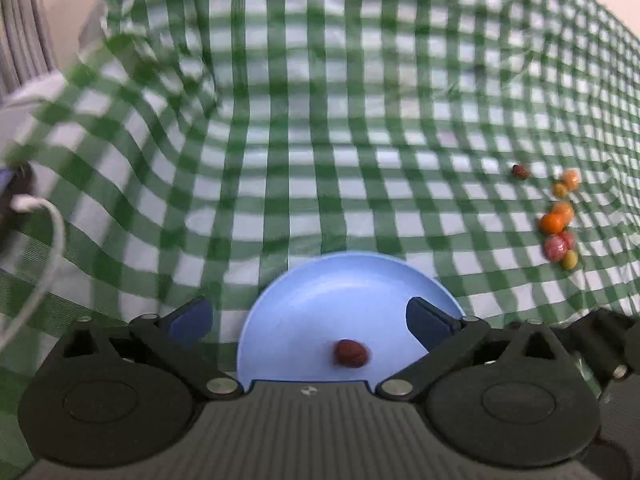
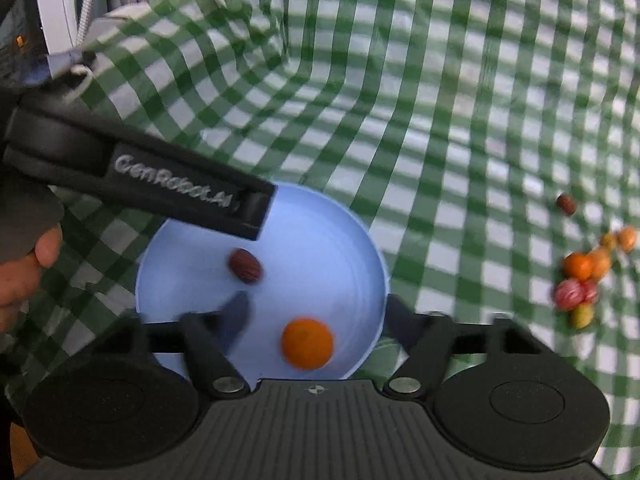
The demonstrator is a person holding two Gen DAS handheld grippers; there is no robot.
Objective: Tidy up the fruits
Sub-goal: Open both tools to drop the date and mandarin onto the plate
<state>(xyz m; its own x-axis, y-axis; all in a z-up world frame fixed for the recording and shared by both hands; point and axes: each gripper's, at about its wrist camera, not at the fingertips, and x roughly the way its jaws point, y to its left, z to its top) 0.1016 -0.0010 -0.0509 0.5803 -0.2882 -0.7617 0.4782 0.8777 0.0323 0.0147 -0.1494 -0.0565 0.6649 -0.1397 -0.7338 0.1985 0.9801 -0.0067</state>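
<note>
A green-and-white checked cloth covers the whole work surface, rumpled toward ten o'clock in both wrist views. On it sits a light blue plate, the largest loose thing, low and centre in each view.

Two fruits lie on the plate: a small orange near the rim at six o'clock in the right wrist view, and a dark red date toward nine o'clock of the plate's middle. The left wrist view shows the same date but not the orange.

The rest is unsorted. A cluster of small fruits, orange, pink-red and yellow-green, sits on the cloth at three o'clock, well apart from the plate, and a second date lies alone just beyond it. By my judgement the job is barely started: two pieces are in and roughly eight are left.

The left gripper tilts down over the plate, its blue pads spread wide with nothing between them; the date lies loose below. From the right wrist view its black body crosses in from ten o'clock, with the person's fingers at nine o'clock. The right gripper also angles down over the plate's near rim, jaws apart and the orange free beneath them, though its blurred pads make contact hard to rule out entirely.
</note>
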